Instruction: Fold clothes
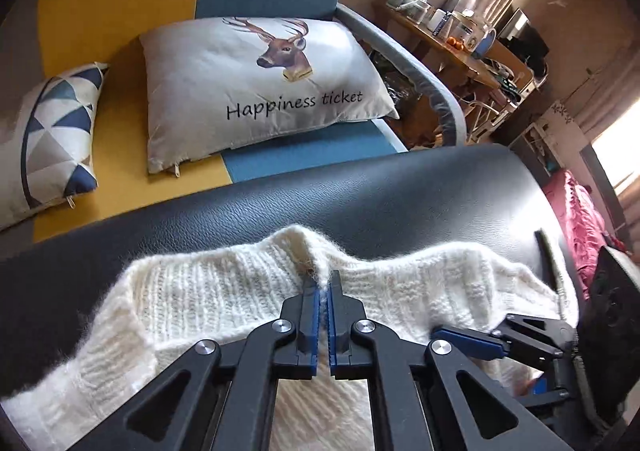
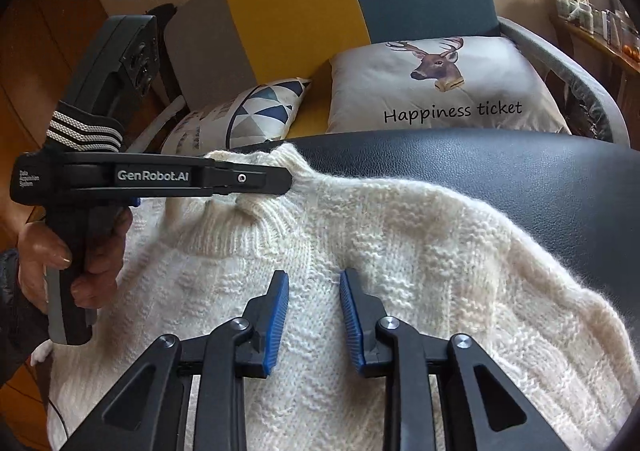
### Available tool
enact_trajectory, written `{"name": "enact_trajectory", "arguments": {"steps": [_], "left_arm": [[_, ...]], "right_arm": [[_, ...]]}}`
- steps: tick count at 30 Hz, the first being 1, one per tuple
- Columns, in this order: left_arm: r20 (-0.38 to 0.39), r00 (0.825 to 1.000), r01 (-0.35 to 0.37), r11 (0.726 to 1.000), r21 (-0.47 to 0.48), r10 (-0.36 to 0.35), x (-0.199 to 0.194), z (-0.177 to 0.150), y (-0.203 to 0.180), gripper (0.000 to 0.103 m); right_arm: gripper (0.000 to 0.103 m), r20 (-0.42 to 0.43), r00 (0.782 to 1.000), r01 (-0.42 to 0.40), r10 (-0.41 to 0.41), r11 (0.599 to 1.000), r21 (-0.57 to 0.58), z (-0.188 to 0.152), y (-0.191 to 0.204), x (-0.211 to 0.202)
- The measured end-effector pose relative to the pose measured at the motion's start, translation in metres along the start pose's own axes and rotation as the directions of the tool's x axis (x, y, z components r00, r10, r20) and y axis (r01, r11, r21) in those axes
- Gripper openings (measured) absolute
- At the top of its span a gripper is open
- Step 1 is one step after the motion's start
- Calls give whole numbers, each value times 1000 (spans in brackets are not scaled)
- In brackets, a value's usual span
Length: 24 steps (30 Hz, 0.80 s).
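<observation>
Sweater (image 2: pixel 400 251), cream, fuzzy chunky knit, ribbed collar, spread over a black grained-leather surface (image 2: pixel 480 163). Left gripper (image 1: pixel 323 283) clenched on the collar ridge; right gripper (image 2: pixel 314 283) spread apart above the chest.

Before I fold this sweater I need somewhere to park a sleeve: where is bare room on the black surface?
Bare black surface lies beyond the sweater, toward the deer pillow. The collar side is crowded: left claw pinches it, right claw hovers open over the chest.

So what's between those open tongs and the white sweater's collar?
Only more sweater: in the right wrist view, bare knit runs from the right tongs up to the collar, which the left tongs pinch.
</observation>
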<state>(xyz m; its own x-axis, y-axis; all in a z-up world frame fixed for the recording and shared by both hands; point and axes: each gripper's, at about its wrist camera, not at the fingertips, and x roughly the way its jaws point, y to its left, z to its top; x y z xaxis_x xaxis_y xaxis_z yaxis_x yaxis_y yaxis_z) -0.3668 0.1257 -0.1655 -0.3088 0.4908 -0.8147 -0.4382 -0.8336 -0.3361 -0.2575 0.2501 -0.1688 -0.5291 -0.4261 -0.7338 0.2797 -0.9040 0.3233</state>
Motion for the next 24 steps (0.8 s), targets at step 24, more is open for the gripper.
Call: {"name": "enact_trajectory", "arguments": {"steps": [24], "left_arm": [[152, 966, -200, 977, -71, 209, -113, -151, 78, 22]], "right_arm": [[33, -113, 806, -482, 581, 755, 445, 93, 55, 124]]}}
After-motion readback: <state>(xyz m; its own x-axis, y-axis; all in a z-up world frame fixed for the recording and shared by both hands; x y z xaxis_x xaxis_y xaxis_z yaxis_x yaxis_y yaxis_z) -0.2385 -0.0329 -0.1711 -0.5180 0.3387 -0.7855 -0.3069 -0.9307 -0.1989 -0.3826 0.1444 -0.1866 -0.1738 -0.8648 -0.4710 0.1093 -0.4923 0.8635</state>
